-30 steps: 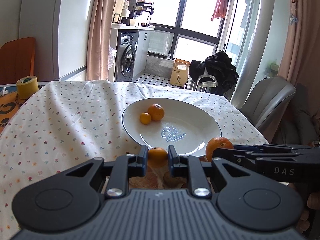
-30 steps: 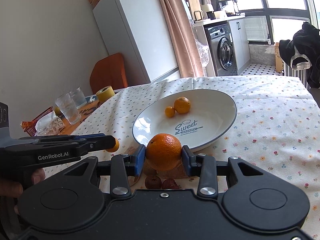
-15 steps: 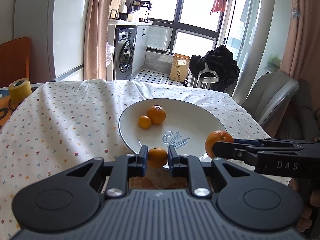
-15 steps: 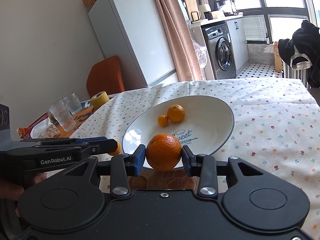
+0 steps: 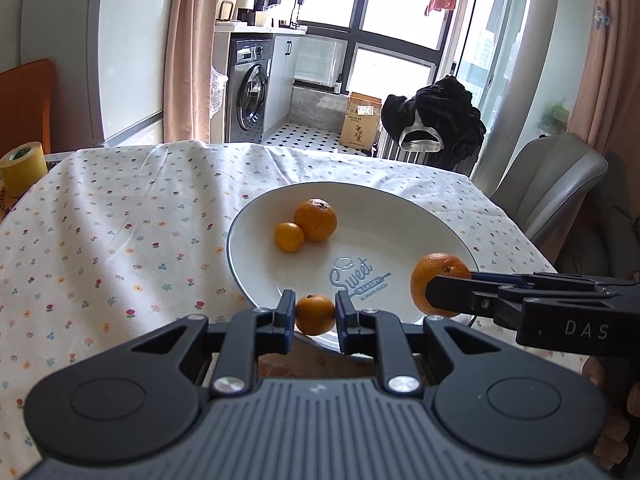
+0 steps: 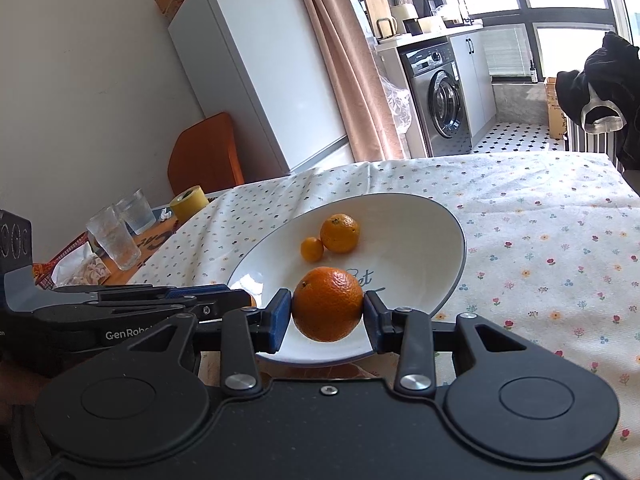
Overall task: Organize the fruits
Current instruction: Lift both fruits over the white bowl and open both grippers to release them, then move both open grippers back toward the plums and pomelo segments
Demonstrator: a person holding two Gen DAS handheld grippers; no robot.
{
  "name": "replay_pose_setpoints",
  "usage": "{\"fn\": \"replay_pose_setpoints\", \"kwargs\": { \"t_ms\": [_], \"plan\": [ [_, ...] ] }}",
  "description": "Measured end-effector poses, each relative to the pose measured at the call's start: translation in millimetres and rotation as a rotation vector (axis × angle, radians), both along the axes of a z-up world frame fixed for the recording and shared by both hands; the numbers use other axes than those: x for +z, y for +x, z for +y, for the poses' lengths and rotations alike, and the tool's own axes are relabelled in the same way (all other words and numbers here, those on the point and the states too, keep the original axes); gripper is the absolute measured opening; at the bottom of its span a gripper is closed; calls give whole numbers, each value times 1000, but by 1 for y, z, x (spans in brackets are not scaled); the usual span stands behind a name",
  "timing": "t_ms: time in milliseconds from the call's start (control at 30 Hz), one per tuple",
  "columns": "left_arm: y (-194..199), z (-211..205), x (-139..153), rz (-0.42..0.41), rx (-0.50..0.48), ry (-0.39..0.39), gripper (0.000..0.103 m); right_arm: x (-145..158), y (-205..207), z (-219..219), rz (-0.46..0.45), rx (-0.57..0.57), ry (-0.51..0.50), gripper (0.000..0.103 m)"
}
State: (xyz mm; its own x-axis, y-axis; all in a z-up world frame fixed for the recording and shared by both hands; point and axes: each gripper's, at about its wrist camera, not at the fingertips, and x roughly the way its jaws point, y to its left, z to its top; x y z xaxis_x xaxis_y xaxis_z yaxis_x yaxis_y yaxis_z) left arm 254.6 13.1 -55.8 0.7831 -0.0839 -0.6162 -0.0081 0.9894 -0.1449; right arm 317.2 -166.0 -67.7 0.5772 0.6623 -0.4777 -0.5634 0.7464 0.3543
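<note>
Left wrist view looks along the left gripper (image 5: pixel 315 314), whose two blue-padded fingers are clamped on a small tangerine (image 5: pixel 315 314), one pad on each side of it. The fruit hangs over the near rim of a white plate (image 5: pixel 256 224) printed with "Sweet" lettering (image 5: pixel 354 276). That plate sits on a floral tablecloth (image 5: pixel 120 220). Two more fruits lie in the far left part of the plate, touching each other: a small tangerine on the plate (image 5: pixel 289 237) and a larger orange on the plate (image 5: pixel 315 219) just behind it. At the right of this view, the right gripper (image 5: pixel 436 292) reaches in from the side, holding a big orange (image 5: pixel 434 276) over the plate's right edge.

Right wrist view shows the same big orange (image 6: pixel 328 303) pinched between the right gripper's (image 6: pixel 328 312) fingers, blue pad on the left, dark pad on the right, with the fruit above the plate's (image 6: pixel 448 224) near interior. The left gripper (image 6: pixel 244 300) enters from the left; only a sliver of its fruit shows behind the fingertips. Beyond the cloth on the left stand two drinking glasses (image 6: pixel 116 240), a roll of yellow tape (image 6: pixel 188 208) and an orange chair (image 6: pixel 204 156). A washing machine (image 6: pixel 440 104) sits in the background.
</note>
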Motion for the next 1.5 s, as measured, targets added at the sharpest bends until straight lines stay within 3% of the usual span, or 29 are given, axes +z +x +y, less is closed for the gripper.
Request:
{"fn": "replay_pose_setpoints", "kwargs": {
  "t_ms": [567, 933, 1100, 1367, 1500],
  "plan": [
    [12, -2, -11, 17, -20, -21, 21, -12, 12, 9, 12, -26, -46, 37],
    [-7, 6, 0, -7, 4, -38, 23, -11, 9, 13, 16, -21, -76, 38],
    [-21, 9, 3, 7, 31, -31, 42, -7, 1, 12, 11, -19, -72, 38],
    [-45, 13, 7, -6, 70, -16, 65, 2, -12, 9, -11, -22, -69, 39],
    [-57, 16, 11, -24, 96, -20, 75, 4, -21, 5, -15, -32, -64, 45]
  ]
}}
